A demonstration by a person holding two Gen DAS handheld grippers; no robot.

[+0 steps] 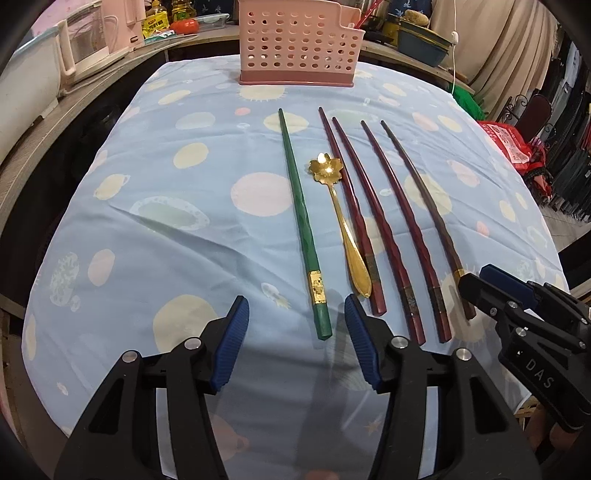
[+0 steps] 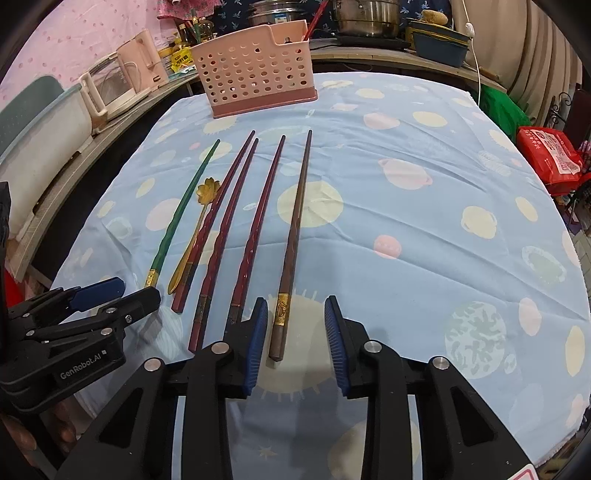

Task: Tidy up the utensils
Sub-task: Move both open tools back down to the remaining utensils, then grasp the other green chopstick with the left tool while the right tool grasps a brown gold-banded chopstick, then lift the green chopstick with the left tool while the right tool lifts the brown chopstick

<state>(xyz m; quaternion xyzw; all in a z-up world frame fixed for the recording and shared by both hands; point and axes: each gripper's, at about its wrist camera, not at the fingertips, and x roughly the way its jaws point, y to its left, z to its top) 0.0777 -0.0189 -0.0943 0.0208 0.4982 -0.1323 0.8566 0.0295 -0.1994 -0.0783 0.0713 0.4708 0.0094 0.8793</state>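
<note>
Right wrist view: brown chopstick (image 2: 293,236) untouched between parted fingers (image 2: 256,332).

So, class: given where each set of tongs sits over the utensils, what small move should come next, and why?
Probably close the right tongs on the brown chopstick: its butt end already lies between the open pads, untouched. The left tongs likewise straddle the green chopstick. The pink basket waits behind.

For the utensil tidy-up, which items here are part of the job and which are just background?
Job:
- green chopstick
- gold flower-bowled spoon
- three dark red chopsticks
- brown chopstick with a gold band
- pink perforated plastic utensil holder

Background:
- steel pots
- pink kettle
- red bag
</note>
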